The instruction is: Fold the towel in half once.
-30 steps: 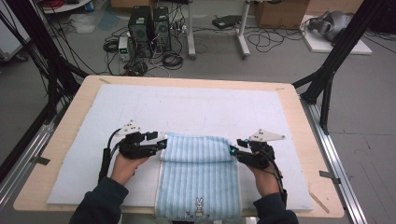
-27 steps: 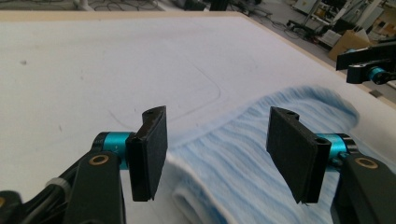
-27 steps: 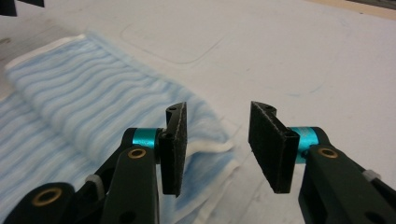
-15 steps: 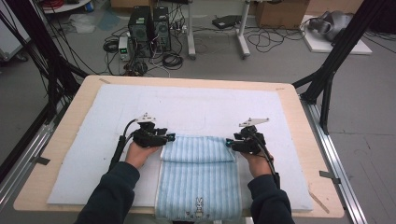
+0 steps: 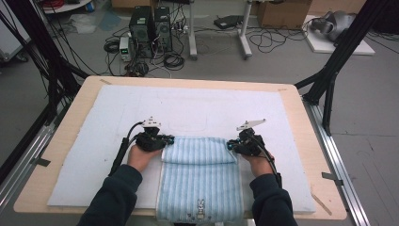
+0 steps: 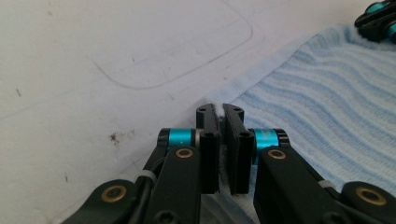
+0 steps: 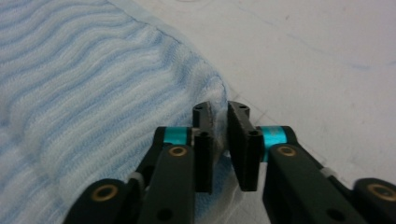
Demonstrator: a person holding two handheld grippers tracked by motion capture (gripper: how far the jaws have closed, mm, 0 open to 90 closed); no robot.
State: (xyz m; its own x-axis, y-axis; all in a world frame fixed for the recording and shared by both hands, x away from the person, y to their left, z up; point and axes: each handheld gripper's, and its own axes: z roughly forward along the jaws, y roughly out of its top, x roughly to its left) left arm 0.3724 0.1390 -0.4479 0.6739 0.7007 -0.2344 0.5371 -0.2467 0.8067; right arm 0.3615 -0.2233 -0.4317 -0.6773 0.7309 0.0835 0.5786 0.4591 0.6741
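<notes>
Even, soft overhead light — faint shadows, gripper views slightly blurred.

Towel (image 5: 200, 183) near edge cut off at the high view's bottom, small rabbit motif (image 5: 201, 205) indistinct, person's sleeves (image 5: 113, 200) cropped

Ribbed terry-cloth towel (image 5: 201, 179); matt felt mat (image 5: 197, 106).

A lab: computer towers (image 5: 150, 26) and tangled cables (image 5: 277, 42) on the floor, black frame struts (image 5: 346, 47).
</notes>
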